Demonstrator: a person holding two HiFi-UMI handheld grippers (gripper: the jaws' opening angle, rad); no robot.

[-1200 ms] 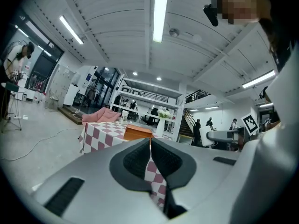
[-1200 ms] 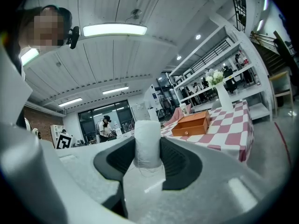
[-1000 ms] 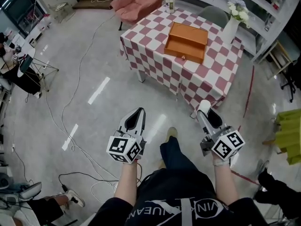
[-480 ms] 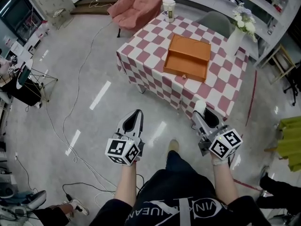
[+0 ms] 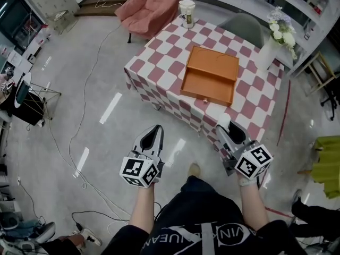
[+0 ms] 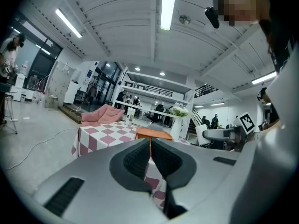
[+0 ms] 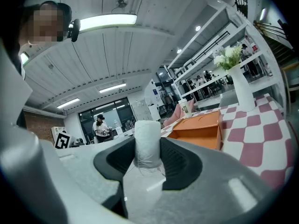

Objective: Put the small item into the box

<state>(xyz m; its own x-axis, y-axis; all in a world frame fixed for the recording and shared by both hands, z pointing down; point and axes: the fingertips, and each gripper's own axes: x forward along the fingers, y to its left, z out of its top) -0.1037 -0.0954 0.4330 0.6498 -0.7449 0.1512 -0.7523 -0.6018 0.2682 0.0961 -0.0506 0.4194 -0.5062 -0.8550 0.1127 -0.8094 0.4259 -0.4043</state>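
White roll (image 7: 147,141), perhaps tape, sits clamped in the right gripper (image 5: 229,128); the clenched left gripper (image 5: 154,133) points forward.

I see the open orange wooden box (image 5: 210,81) in the middle of the red-and-white checked counter (image 5: 159,62), a white paper cup (image 5: 186,12) at its far-left corner, a white flower vase (image 5: 266,54) far right, a pink armchair (image 5: 151,7) behind.
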